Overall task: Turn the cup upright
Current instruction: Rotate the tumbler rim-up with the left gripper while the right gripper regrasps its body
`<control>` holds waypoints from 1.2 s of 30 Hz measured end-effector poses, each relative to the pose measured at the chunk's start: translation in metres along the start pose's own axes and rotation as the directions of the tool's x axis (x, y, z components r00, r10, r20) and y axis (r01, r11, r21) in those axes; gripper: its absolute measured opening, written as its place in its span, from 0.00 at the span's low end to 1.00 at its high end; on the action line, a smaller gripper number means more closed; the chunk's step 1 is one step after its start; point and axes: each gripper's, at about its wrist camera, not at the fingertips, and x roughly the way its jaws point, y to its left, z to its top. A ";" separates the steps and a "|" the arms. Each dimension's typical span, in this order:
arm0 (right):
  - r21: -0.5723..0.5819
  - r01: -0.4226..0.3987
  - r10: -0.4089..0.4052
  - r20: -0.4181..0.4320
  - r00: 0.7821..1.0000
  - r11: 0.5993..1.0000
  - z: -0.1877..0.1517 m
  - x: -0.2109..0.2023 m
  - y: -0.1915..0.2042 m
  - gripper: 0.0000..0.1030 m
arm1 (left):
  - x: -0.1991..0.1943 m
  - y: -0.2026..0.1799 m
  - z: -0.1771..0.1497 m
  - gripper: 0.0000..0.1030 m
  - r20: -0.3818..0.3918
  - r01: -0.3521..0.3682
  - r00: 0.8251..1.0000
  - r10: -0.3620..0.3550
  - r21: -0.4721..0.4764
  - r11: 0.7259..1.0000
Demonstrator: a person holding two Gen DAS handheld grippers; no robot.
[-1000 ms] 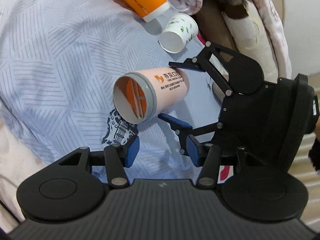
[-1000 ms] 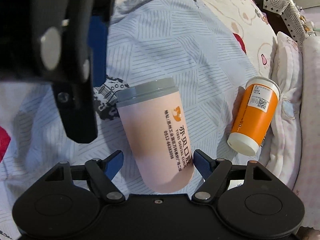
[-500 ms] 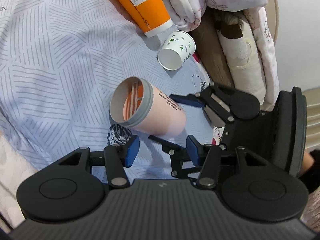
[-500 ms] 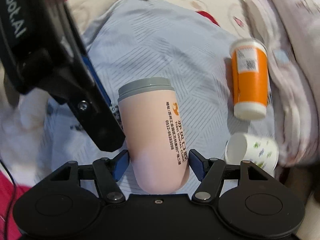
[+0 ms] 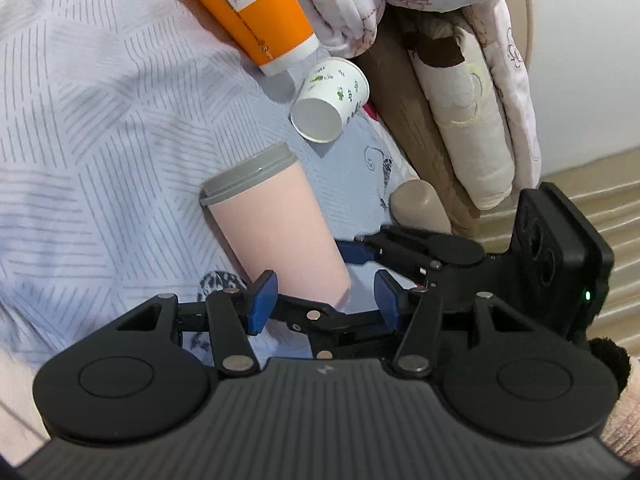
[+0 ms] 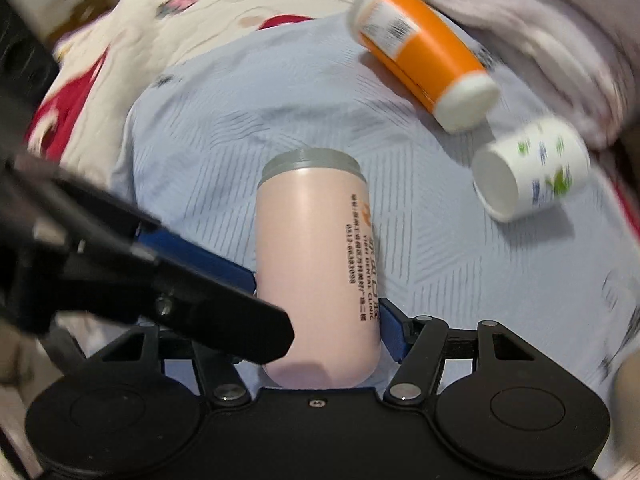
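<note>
- The right tongs (image 6: 320, 332) clamp the pink cup (image 6: 316, 264) near its base, likely so the grey rim (image 6: 310, 162) can swing up; the cup is off the bed.
- The left tongs (image 5: 322, 300) stand apart, empty, beside it.
- Beneath lies a bed's pale blue sheet (image 5: 100, 128); an orange cup (image 5: 256, 12) and a small paper cup (image 5: 330, 100) lie toppled by bedding.

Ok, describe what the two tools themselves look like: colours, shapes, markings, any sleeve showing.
Both are matte black. The left tool has blue finger pads, silver pivot pins, round discs on either side of a ribbed body and a small pale logo. The right tool matches; its boxy back shows a green light in the left wrist view. A pinkish knit sleeve with a dark fuzzy cuff shows behind it.
</note>
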 end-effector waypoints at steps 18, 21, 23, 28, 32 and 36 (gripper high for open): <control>0.314 -0.124 0.076 0.162 0.984 0.941 -0.031 -0.002 -0.015 0.65 | 0.020 0.005 0.020 0.68 -0.060 -0.110 0.991 0.118 0.117 0.987; 0.336 -0.157 0.096 0.191 0.977 0.929 -0.038 -0.002 -0.011 0.65 | 0.022 0.006 0.019 0.69 -0.054 -0.116 0.991 0.123 0.112 0.987; 0.350 -0.179 0.108 0.213 0.971 0.920 -0.043 -0.004 -0.008 0.65 | 0.021 0.005 0.016 0.69 -0.048 -0.114 0.992 0.121 0.133 0.985; 0.251 -0.123 0.067 0.220 0.973 0.960 -0.052 -0.008 0.004 0.65 | 0.018 -0.015 0.002 0.67 -0.012 -0.134 0.990 0.144 0.294 0.946; 0.129 -0.007 -0.019 0.194 0.981 0.992 -0.047 -0.013 0.021 0.66 | 0.014 -0.041 -0.011 0.65 0.054 -0.182 0.983 0.177 0.466 0.866; 0.034 0.084 -0.090 0.216 0.972 0.996 -0.044 -0.021 0.027 0.66 | 0.012 -0.059 -0.013 0.62 0.069 -0.198 0.979 0.194 0.568 0.799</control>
